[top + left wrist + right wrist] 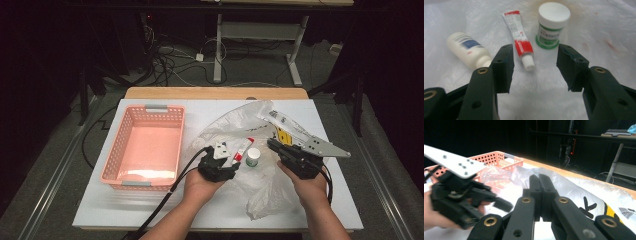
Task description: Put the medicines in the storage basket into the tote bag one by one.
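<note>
A red-and-white tube lies cap-first toward my left gripper, whose jaws stand open with nothing between the pads. Just past the right jaw stands a green jar with a white lid. A white bottle lies on its side beyond the left jaw. All three rest on a clear plastic bag. From above, the left gripper sits just short of the tube and jar. My right gripper has its jaws pressed together at the bag; whether film is pinched I cannot tell.
A pink perforated basket stands at the left of the white tabletop, with nothing in it. Cables trail from both grippers toward the near edge. Beyond the table are a dark floor with cables and a desk frame.
</note>
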`<state>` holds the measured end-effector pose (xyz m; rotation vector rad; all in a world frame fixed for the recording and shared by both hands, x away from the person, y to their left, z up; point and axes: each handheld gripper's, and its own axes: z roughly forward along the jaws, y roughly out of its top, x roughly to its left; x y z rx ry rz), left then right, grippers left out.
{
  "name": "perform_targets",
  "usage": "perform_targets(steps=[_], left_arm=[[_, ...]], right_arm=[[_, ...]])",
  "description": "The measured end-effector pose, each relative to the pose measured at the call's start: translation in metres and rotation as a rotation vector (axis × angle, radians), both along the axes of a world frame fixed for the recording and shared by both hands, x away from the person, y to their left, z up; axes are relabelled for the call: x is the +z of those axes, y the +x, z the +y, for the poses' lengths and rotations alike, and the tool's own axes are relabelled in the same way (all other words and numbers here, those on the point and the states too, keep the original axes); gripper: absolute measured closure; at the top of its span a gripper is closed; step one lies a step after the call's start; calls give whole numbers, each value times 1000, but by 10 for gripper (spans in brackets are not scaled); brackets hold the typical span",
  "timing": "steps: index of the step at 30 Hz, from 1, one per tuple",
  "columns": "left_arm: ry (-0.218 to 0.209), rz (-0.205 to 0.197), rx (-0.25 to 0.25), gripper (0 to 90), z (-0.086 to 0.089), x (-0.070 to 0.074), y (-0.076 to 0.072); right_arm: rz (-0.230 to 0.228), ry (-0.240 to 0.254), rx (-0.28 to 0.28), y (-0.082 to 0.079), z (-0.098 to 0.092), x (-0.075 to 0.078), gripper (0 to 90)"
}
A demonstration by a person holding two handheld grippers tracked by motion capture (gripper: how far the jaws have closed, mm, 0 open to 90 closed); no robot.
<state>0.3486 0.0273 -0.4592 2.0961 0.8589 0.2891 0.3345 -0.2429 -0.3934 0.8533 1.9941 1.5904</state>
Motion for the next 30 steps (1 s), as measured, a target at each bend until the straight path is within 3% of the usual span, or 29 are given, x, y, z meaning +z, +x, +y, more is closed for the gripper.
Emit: perform_targets(steps=[4, 7, 10, 13, 16, 20, 26, 29, 30], left_arm=[[20, -3, 4, 465, 14, -2, -15], [15, 20, 13, 465, 25, -6, -21], [13, 47, 5, 410, 30, -10, -28], [39, 58, 0, 338, 30, -15, -33], [44, 111, 2, 235, 25, -20, -31], [87, 144, 56, 128, 17, -28, -26], [131, 120, 93, 92, 4, -30, -23], [123, 108, 125, 161, 3, -30, -21], [132, 94, 109, 190, 1, -30, -22]], right_arm=[[2, -6, 0, 0, 0, -1, 900], [1, -9, 1, 0, 2, -1, 900], [5, -11, 0, -1, 2, -1, 900], [5, -10, 0, 0, 2, -2, 900], [6, -16, 1, 0, 3, -3, 900], [8, -16, 3, 0, 3, -3, 900], [12, -16, 0, 1, 2, -4, 900], [12, -16, 0, 1, 3, -4, 900], [10, -15, 1, 1, 3, -3, 900]])
